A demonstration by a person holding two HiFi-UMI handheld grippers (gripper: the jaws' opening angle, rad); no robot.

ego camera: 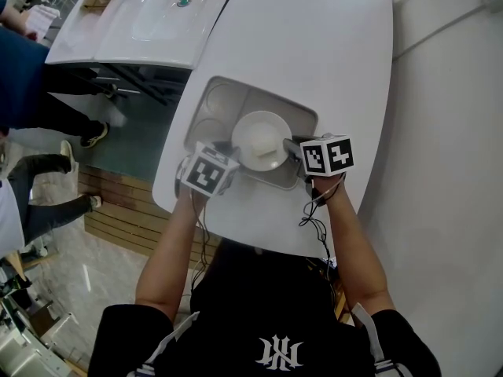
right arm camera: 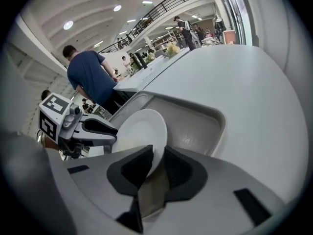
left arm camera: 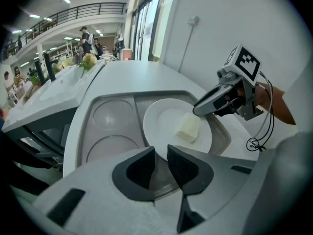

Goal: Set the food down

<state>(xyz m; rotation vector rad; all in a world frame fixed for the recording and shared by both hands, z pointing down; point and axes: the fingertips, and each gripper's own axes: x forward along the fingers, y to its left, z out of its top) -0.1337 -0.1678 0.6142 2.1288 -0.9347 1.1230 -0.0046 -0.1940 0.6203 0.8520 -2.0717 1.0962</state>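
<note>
a white plate [ego camera: 255, 136] sits over the large rectangular compartment of a grey compartment tray [ego camera: 211, 100] on a white desk [ego camera: 314, 45]. whether the plate's base touches the tray cannot be told. a pale, blocky piece of food [left arm camera: 188, 127] lies on the plate, toward the side nearer the right gripper [ego camera: 289, 144].

both grippers hold the plate from opposite sides. in the right gripper view, the fingers [right arm camera: 171, 168] are clenched on the plate's rim, which runs down into the gap between them. in the left gripper view, the left gripper [left arm camera: 161, 153] has its fingers [left arm camera: 182, 168] drawn close together, with the near rim of the plate at their tips, grasping it.

the two round wells of the tray lie bare on the left gripper's side. a person in a dark blue shirt [right arm camera: 88, 77] stands beyond the desk, back turned.
</note>
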